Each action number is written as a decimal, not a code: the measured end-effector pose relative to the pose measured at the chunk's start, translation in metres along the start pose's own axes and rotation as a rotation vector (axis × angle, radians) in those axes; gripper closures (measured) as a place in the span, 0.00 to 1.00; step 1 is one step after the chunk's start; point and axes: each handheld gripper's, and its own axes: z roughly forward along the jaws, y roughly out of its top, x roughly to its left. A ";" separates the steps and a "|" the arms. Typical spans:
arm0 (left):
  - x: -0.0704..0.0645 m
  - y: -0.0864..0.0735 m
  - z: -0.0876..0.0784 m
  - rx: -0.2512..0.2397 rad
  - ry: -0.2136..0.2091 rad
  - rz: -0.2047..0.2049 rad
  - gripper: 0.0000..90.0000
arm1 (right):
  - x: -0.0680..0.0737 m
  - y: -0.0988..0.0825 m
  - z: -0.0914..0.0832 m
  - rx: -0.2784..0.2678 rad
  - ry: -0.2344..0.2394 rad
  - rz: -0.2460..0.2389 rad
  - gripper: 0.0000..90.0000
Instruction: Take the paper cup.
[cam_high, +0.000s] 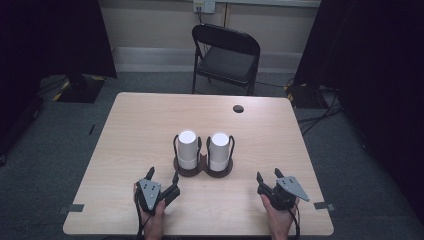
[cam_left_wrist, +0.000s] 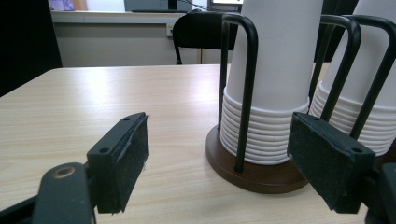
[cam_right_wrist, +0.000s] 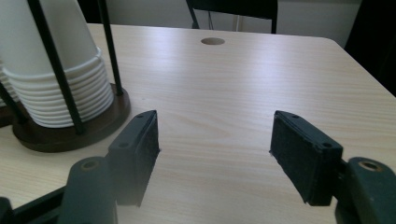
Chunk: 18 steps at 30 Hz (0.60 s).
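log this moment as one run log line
left claw: open, empty, near left cup stack | right claw: open, empty, right of right cup stack | both stacks upright in holder

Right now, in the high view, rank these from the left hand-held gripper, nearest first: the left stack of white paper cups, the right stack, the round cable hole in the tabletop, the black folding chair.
From the left hand-held gripper:
1. Left stack of white paper cups, just ahead on the dark wooden holder.
2. Right stack of white paper cups, beside it.
3. Round cable hole, near the table's far edge.
4. Black folding chair, beyond the table.
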 end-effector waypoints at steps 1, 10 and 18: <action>0.000 0.000 0.000 0.000 -0.003 0.000 0.23 | 0.000 0.000 0.000 -0.001 0.002 0.000 0.35; 0.001 0.000 0.000 0.002 -0.027 0.003 0.21 | 0.015 0.012 0.000 -0.038 0.095 -0.006 0.36; 0.000 0.000 0.000 0.001 -0.021 0.010 0.20 | 0.034 0.020 0.004 -0.044 0.163 -0.034 0.34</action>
